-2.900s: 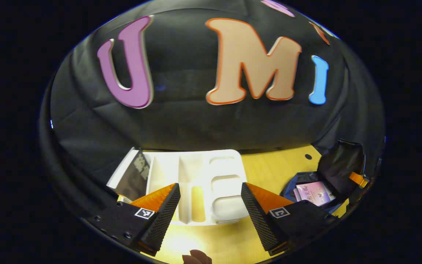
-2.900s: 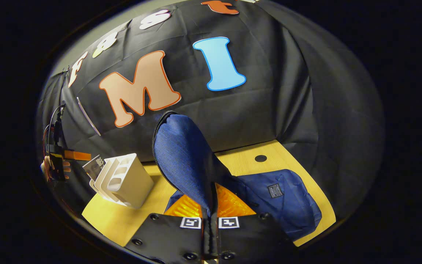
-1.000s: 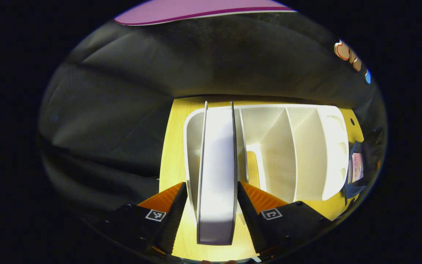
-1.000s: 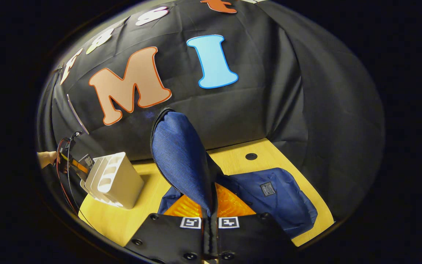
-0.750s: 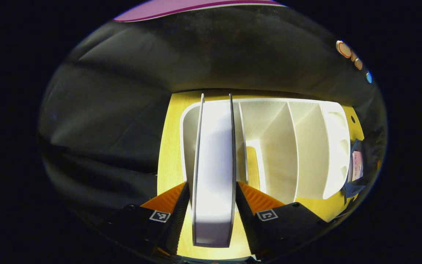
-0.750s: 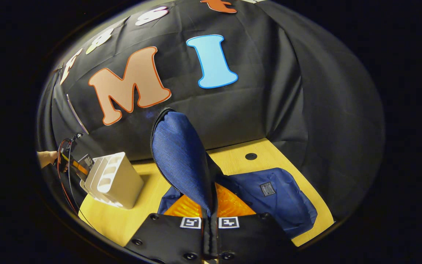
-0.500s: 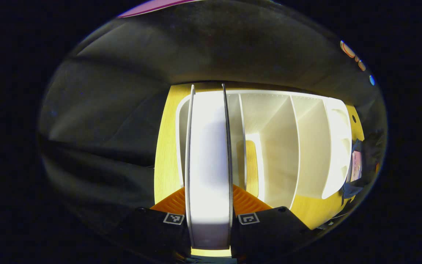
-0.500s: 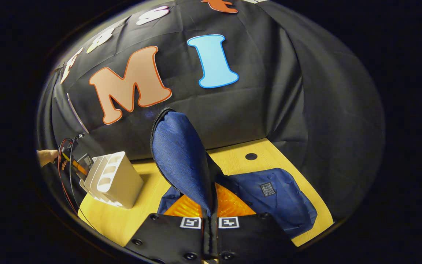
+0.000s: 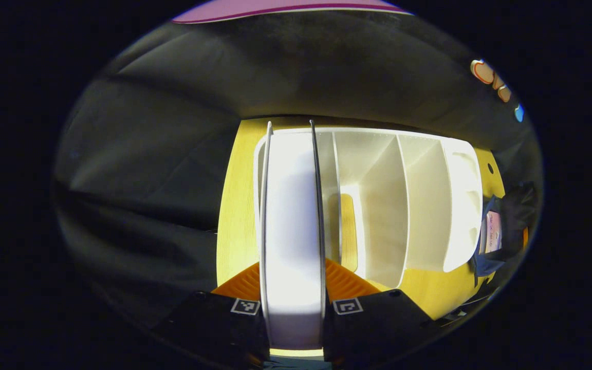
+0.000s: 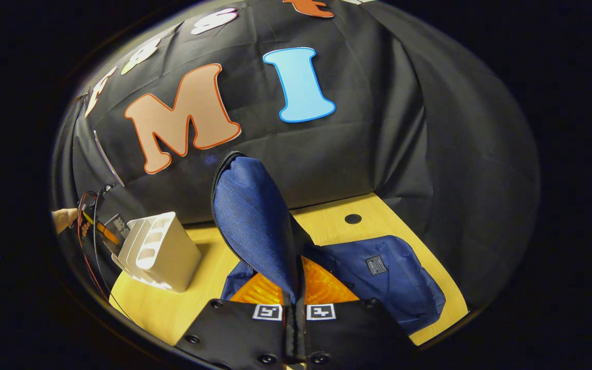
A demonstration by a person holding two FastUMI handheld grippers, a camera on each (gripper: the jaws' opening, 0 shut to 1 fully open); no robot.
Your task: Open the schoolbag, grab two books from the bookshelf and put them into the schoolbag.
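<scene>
Change: your left gripper (image 9: 292,293), spread over the bookshelf (image 9: 419,205) 2.9 s ago, now has its fingers clamped on the book (image 9: 292,231).
Book: stands in the bookshelf's end slot; thin, stiff, pale-edged.
Flap: your right gripper (image 10: 294,288) is pinched on the schoolbag flap (image 10: 255,216), likely keeping the woven blue schoolbag (image 10: 393,282) open.
Bookshelf: smooth white dividers.

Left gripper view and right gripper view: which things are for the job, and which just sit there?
For the job:
left gripper
white-edged book
white plastic bookshelf
right gripper
blue fabric schoolbag
pink book

Just there:
yellow wooden table
</scene>
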